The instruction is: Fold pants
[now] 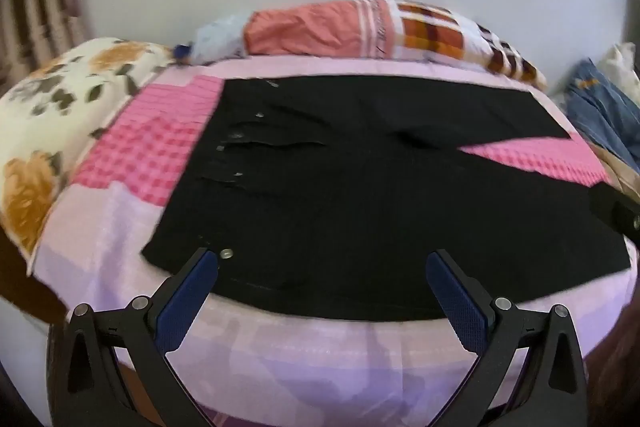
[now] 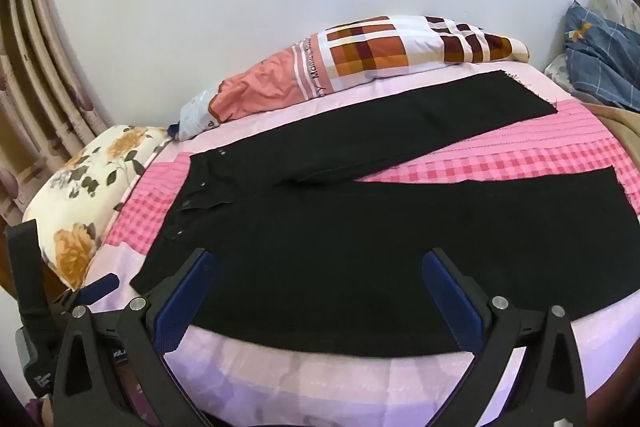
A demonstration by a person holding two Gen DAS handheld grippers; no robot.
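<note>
Both the left gripper [image 1: 322, 259] and right gripper [image 2: 318, 259] gape at the pants' [image 2: 340, 251] near edge.

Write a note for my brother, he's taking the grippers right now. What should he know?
Left gripper: open, holding nothing, at the near edge of the pants, by the waist.
Right gripper: open, holding nothing, at the near edge too, over the near leg.
The pants lie flat on the bed, waist toward the flowered pillow, both legs spread apart in a V.
Done: pants laid out.
Left: every fold. Probably bring one leg over the other first, then fold lengthwise.
</note>
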